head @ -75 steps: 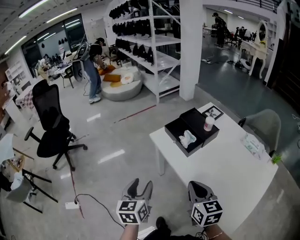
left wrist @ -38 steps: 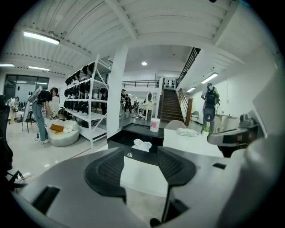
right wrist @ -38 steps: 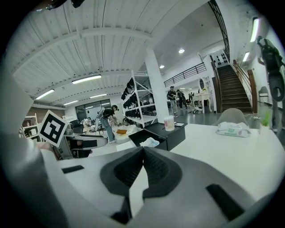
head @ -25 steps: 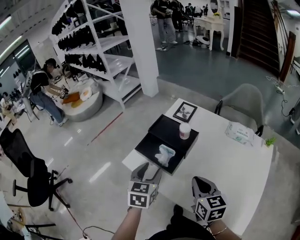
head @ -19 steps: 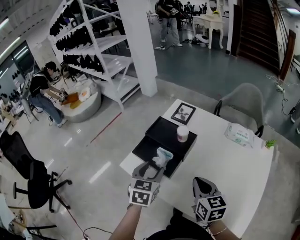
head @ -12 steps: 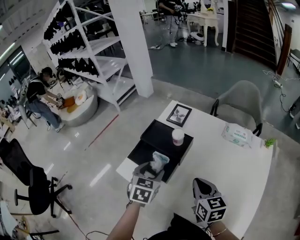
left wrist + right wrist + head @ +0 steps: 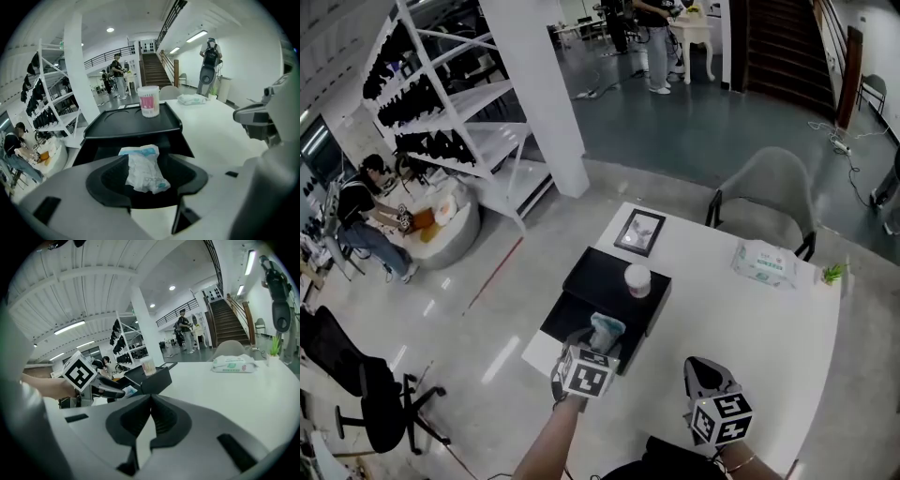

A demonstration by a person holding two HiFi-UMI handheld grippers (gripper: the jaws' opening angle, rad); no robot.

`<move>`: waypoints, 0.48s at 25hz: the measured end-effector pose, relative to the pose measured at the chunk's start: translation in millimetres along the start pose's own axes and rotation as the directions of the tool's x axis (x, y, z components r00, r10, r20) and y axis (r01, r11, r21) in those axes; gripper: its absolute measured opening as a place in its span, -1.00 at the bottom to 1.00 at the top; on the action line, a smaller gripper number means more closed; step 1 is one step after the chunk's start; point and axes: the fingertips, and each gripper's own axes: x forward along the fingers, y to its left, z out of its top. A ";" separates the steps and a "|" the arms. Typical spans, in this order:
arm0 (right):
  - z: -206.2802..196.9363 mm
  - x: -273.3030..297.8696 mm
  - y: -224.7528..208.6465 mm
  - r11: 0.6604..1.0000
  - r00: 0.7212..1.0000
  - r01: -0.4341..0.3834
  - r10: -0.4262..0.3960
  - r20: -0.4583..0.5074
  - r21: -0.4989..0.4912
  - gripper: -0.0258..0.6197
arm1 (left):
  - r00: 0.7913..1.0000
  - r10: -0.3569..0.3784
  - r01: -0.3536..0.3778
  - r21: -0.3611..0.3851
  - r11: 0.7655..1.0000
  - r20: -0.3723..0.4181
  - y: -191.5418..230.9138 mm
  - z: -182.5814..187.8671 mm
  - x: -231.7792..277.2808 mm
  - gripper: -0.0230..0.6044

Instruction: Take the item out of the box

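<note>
A person's left forearm is entering from the bottom edge of the head view, cut off below the elbow. It is carrying the left gripper, whose marker cube is covering most of its jaws from above. The left gripper view is showing those jaws spread wide apart. They have just been opening, and a crumpled white packet is sitting in line between them with neither pad pressing on it. The packet's near end is dipping behind the gripper body, and its print is too small to read.

The packet is lying with its long axis running away from the left gripper toward the far side of the box. Its blue-edged end is pointing away and its wider end is nearer. Whether it is lying flat or propped up cannot be told.

The packet is resting in the open near compartment of a black box, close to the near left corner of a white table. Nothing else is visible in that dark compartment. Behind it, the box's raised black lid is carrying an upright cup with a pink band. Further back, a framed picture is lying flat on the table.

To the right, the right gripper is hovering over the table's near edge. Its jaws are pressed together with nothing between them, as the right gripper view shows. A pack of wipes is lying near the far right edge.
</note>
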 end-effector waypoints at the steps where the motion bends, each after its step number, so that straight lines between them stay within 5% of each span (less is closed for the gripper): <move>1: -0.3 0.1 -1.2 1.000 1.000 0.004 -0.004 -0.002 0.004 -0.92 | 1.000 0.000 0.000 0.011 1.000 -0.017 0.6 -0.7 2.5 -0.17; 12: -5.9 4.0 -7.9 0.999 0.999 0.027 -0.026 -0.023 0.028 -0.92 | 0.987 -0.003 0.022 0.115 0.993 -0.163 6.1 -10.7 26.6 -0.17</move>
